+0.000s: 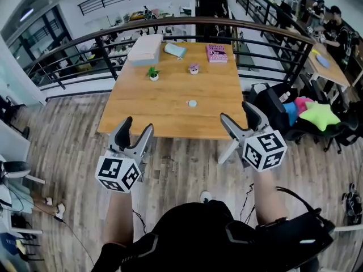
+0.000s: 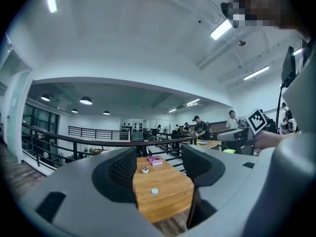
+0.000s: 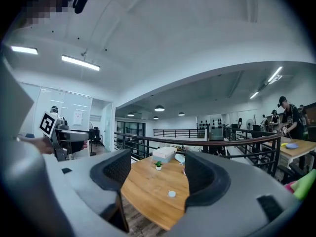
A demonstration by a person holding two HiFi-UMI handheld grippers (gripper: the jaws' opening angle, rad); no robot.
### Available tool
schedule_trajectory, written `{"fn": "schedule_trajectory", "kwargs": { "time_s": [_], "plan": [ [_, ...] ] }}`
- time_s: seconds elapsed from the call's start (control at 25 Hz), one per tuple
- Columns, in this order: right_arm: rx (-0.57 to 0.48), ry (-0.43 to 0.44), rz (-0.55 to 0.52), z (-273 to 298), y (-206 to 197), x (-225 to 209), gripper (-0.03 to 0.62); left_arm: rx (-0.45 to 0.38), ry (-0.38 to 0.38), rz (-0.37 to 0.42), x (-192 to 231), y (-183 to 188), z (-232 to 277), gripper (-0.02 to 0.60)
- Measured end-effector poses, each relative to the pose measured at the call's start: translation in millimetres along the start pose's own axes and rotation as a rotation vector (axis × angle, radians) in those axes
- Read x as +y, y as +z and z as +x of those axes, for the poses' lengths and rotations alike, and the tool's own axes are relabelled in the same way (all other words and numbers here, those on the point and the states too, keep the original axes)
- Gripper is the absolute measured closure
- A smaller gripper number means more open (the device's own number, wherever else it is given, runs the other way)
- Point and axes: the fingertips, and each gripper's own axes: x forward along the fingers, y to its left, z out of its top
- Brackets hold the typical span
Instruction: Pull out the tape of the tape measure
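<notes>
The tape measure (image 1: 192, 103), a small round pale thing, lies flat on the wooden table (image 1: 164, 115), a little past the table's middle toward its near edge and with bare wood all around it. Nothing touches it.

Both tools are held out short of the table's near edge, well apart from the tape measure. The left gripper (image 1: 139, 124) hangs by the table's near left corner, its jaws spread wide with only air between them. The right gripper (image 1: 235, 112) is by the table's near right corner, jaws likewise spread and holding nothing. Through each pair of jaws the table and the tape measure show far ahead, the tape measure sitting roughly in line between the two tools.

Toward the table's far side stand a small potted plant (image 1: 153, 73) and a little pot with purple blooms (image 1: 194, 68). Along the far edge lie a white box (image 1: 145, 48), a pale blue bundle (image 1: 175, 50) and a pink book (image 1: 216, 52). A dark railing (image 1: 170, 24) curves just behind the table's far edge.
</notes>
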Motion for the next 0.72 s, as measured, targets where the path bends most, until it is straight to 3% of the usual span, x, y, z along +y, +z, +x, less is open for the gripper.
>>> {"fn": "schedule_trajectory", "kwargs": {
  "time_s": [0.4,0.72],
  "plan": [
    [0.005,0.029,0.008,33,-7,-72,0.258,0.018,0.026,-0.009,-10,-7,78,0.278],
    [0.028,0.051,0.017,60,-14,-97,0.258,0.057,0.024,-0.029,-4,-14,116,0.278]
  ]
}}
